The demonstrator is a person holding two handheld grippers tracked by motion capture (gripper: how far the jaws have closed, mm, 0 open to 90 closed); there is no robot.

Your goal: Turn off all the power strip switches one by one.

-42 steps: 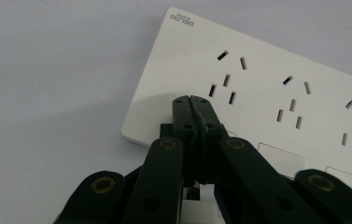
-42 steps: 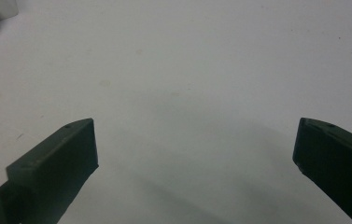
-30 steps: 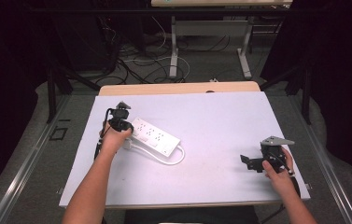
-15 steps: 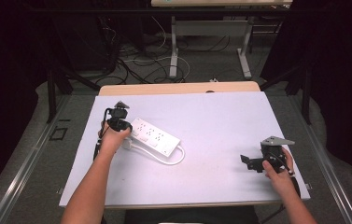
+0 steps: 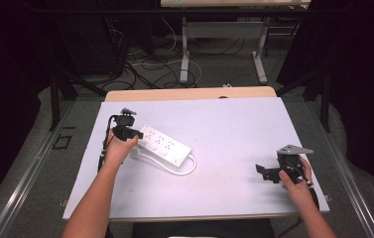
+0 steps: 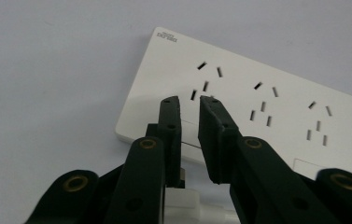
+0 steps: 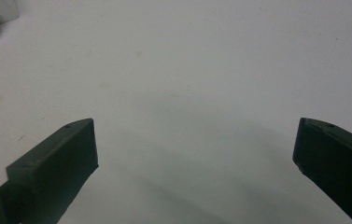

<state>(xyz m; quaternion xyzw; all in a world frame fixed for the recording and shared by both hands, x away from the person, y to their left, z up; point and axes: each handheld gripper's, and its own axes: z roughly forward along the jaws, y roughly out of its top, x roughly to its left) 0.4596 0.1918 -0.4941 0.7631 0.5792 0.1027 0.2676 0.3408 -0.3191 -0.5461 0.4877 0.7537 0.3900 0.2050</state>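
We had the left gripper (image 6: 190, 100) at the near-left end of the power strip (image 5: 164, 145) on the counter (image 5: 234, 124), jaws just opening a crack, pinching nothing. Right gripper (image 5: 269, 171) sat spread, idle, far right. Next move likely: back off or regrip the strip.

Table (image 5: 234, 124): we see a white top on a wooden board showing at the far edge.
Strip (image 5: 167, 145): we find it flat near the left edge, cord (image 5: 187, 168) looping toward the near edge.
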